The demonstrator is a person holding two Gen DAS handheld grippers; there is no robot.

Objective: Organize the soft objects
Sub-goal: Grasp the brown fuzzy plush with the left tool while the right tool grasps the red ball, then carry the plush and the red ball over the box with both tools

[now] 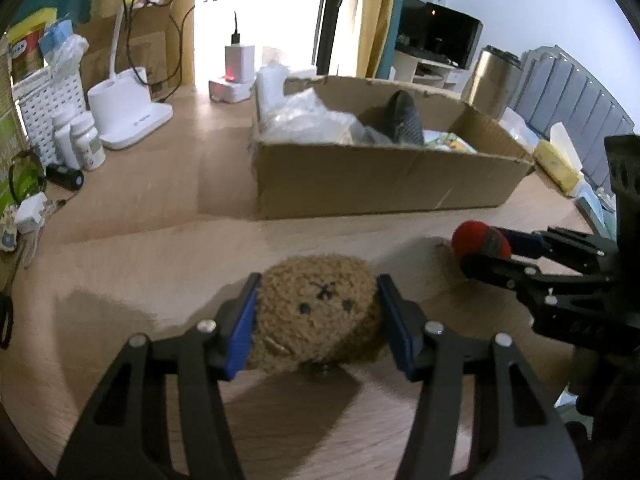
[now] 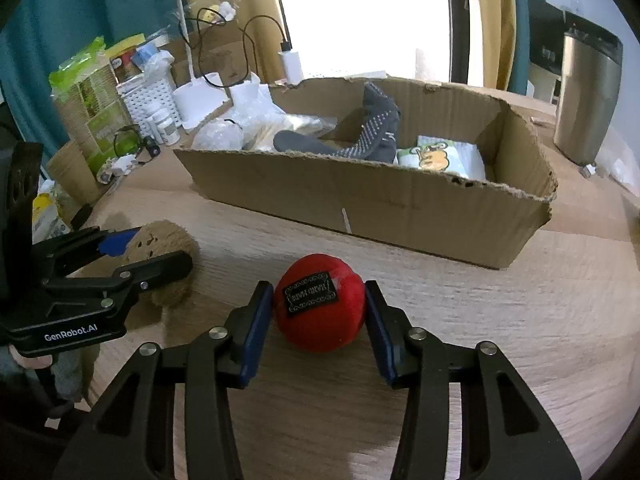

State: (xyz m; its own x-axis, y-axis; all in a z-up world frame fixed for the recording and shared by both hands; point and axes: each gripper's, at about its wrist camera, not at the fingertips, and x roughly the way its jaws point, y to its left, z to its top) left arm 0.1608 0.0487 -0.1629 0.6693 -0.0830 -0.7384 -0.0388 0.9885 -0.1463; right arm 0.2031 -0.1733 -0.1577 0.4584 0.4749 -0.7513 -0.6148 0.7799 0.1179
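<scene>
Left wrist: left claw [image 1: 318,318] clamped on brown plush [image 1: 316,316], face up; right claw [image 2: 320,316] around red ball [image 2: 320,302].

Blown-out window [image 1: 256,4] backlight, soft shadows, fisheye edges, slight blur

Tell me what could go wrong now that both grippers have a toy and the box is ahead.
1. The cardboard box has a raised front wall; a low carry could catch the brown plush or red plush ball on its ragged edge.
2. The left gripper and right gripper sit close together; converging on the box may make them collide.
3. The box already holds grey socks, so space is limited.
</scene>
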